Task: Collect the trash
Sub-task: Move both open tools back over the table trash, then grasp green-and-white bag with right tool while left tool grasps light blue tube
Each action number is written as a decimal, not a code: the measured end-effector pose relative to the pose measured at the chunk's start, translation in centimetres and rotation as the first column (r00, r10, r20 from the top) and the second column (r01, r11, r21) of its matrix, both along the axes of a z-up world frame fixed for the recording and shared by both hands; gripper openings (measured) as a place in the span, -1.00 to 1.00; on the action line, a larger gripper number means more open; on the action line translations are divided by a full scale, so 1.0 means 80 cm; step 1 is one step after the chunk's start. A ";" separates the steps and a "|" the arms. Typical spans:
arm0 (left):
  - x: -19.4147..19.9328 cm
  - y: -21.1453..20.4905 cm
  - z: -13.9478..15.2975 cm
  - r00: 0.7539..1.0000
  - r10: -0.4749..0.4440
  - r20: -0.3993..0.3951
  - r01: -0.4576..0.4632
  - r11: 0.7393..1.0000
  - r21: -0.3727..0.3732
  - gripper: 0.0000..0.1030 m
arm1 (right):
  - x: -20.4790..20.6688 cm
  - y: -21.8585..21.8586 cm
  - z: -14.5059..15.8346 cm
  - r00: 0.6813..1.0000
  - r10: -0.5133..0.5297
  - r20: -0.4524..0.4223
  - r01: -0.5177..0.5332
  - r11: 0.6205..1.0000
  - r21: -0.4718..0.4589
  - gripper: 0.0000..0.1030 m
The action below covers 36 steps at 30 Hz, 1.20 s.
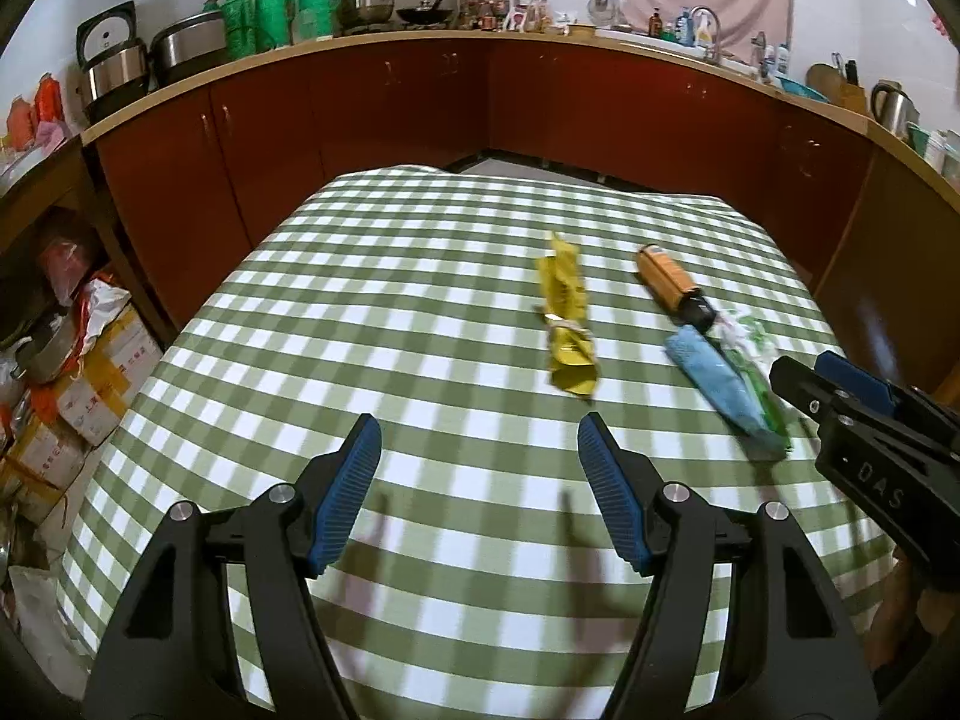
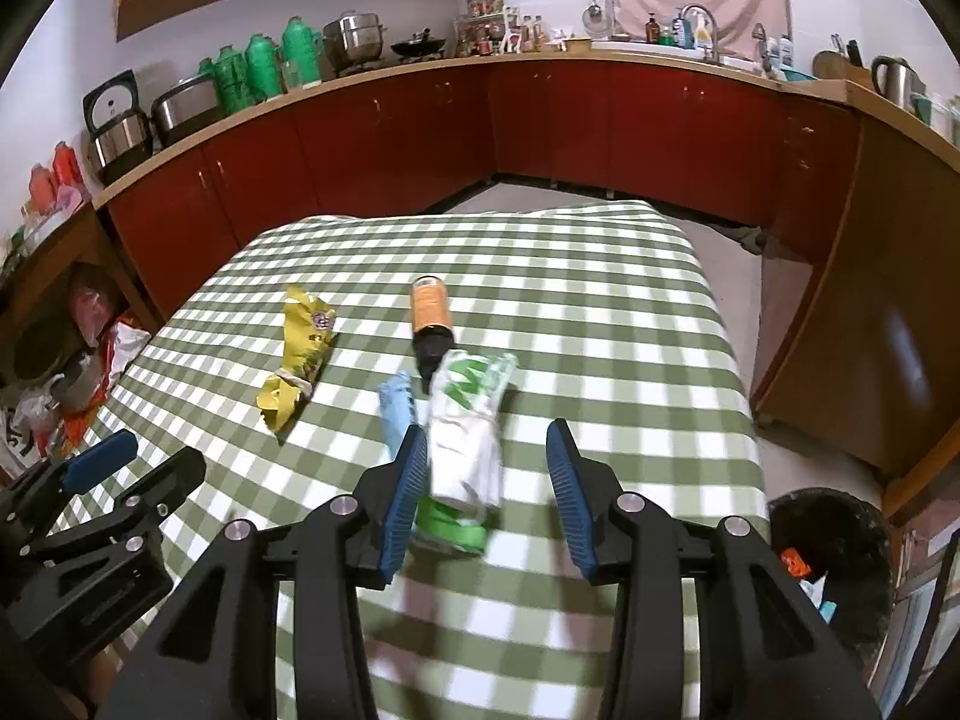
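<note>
Left gripper: released, over bare table.
Right gripper: released, straddling white-green wrapper.
Table's right edge: wrapper, blue pack, bottle.
Middle: yellow bag.

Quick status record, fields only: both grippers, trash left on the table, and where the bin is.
left gripper: open, over bare checked tablecloth
right gripper: open, straddling the white-and-green wrapper
other trash: yellow snack bag; orange bottle; blue wrapper, beside the white-and-green one
bin: dark, on the floor right of the table, some trash inside
</note>
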<state>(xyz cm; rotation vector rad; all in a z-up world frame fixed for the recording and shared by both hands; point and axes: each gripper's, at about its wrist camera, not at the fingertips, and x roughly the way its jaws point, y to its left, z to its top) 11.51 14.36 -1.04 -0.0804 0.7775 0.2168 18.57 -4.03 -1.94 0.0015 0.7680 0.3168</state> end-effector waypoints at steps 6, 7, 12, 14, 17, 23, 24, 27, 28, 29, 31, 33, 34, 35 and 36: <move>0.003 0.014 -0.004 1.000 0.012 -0.014 -0.012 1.000 -0.017 0.30 | 0.016 0.008 -0.008 0.999 -0.015 -0.042 0.014 1.000 -0.009 -0.19; 0.004 0.015 -0.004 1.000 0.012 -0.013 -0.012 1.000 -0.019 0.31 | 0.018 0.008 -0.010 0.999 -0.017 -0.051 0.017 1.000 -0.013 -0.19; 0.008 0.017 -0.005 1.000 0.006 -0.014 -0.006 0.999 -0.032 0.32 | 0.024 0.010 -0.017 0.997 -0.006 -0.083 0.005 1.000 -0.020 -0.19; 0.011 0.013 -0.006 1.000 0.002 -0.015 -0.002 0.999 -0.036 0.33 | 0.026 0.013 -0.019 0.995 0.002 -0.095 -0.004 1.000 -0.027 -0.20; 0.016 0.005 -0.007 1.000 -0.007 -0.017 0.006 0.999 -0.037 0.33 | 0.028 0.014 -0.022 0.993 0.014 -0.115 -0.017 1.000 -0.022 -0.39; 0.022 -0.015 -0.005 1.000 -0.028 -0.012 0.028 0.999 -0.039 0.33 | 0.025 0.002 -0.021 0.994 -0.004 -0.105 0.002 1.000 -0.016 -0.40; 0.023 -0.018 -0.005 0.999 -0.033 -0.012 0.033 0.999 -0.038 0.33 | 0.023 -0.003 -0.021 0.995 -0.007 -0.104 0.005 1.000 -0.015 -0.40; 0.027 -0.031 -0.004 0.999 -0.050 -0.012 0.050 0.998 -0.039 0.33 | 0.020 -0.015 -0.021 0.995 -0.020 -0.101 0.019 1.000 -0.015 -0.40; 0.029 -0.036 -0.004 0.998 -0.057 -0.011 0.056 0.998 -0.040 0.33 | 0.019 -0.018 -0.021 0.995 -0.023 -0.099 0.022 1.000 -0.019 -0.40; 0.031 -0.041 -0.003 0.998 -0.063 -0.011 0.062 0.997 -0.040 0.33 | 0.017 -0.023 -0.021 0.994 -0.030 -0.101 0.028 0.999 -0.018 -0.40; 0.034 -0.053 -0.002 0.997 -0.076 -0.009 0.076 0.996 -0.036 0.33 | 0.016 -0.031 -0.021 0.994 -0.041 -0.101 0.040 0.999 -0.014 -0.40; 0.038 -0.062 0.000 0.996 -0.088 -0.009 0.088 0.996 -0.031 0.33 | 0.013 -0.044 -0.021 0.993 -0.056 -0.103 0.055 0.998 -0.012 -0.40; 0.039 -0.067 0.000 0.995 -0.096 -0.008 0.095 0.995 -0.029 0.33 | 0.013 -0.048 -0.022 0.993 -0.061 -0.105 0.060 0.998 -0.011 -0.40; 0.040 -0.072 0.000 0.995 -0.101 -0.008 0.101 0.995 -0.026 0.33 | 0.013 -0.054 -0.022 0.992 -0.068 -0.108 0.068 0.998 -0.010 -0.40; 0.041 -0.075 0.001 0.994 -0.105 -0.008 0.105 0.994 -0.026 0.33 | 0.012 -0.059 -0.022 0.991 -0.075 -0.108 0.074 0.997 -0.010 -0.40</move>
